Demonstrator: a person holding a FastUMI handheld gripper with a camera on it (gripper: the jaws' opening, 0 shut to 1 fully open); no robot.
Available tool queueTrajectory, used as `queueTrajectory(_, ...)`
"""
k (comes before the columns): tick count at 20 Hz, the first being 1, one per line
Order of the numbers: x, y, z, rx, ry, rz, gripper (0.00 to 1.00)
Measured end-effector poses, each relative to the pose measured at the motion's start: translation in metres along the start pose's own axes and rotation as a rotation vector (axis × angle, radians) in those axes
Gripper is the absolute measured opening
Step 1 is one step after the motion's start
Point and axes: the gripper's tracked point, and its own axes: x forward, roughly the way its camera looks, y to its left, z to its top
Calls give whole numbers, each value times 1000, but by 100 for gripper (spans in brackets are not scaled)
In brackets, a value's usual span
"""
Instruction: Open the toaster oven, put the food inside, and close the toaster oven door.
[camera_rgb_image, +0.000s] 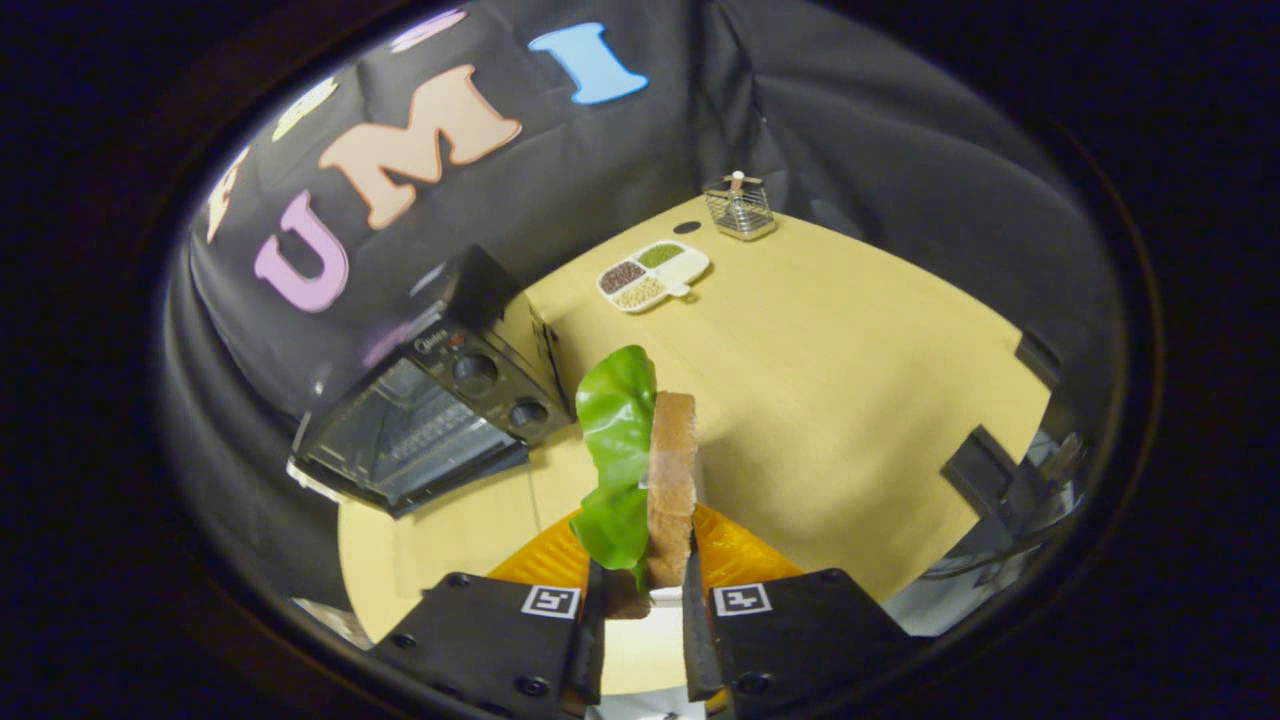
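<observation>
Pinching the food: gripper (645, 590), both fingers pressed on a bread slice (671, 480) with a lettuce leaf (615, 450) on its left face, held upright above an orange plate (735, 555). Toaster oven (430, 405): beyond the fingers to the left, on the wooden table (850, 400), its glass door looking closed. Divided dish (652, 273) of beans and wire basket (740, 207): at the table's far end.

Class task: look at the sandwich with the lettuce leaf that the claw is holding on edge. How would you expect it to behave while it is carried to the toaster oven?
The sandwich stands upright in the claw, so the bread probably holds its shape. The lettuce leaf curls outward and would likely flop or slip. Gripped low, it may tilt.
</observation>
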Motion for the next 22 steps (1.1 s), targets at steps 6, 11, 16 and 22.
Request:
queueTrajectory(6,4,64,-17,200,-26,138,34)
queueTrajectory(11,16,126,-32,495,-53,232,34)
queueTrajectory(16,39,175,-42,618,-85,269,34)
queueTrajectory(22,80,229,-43,696,-150,287,34)
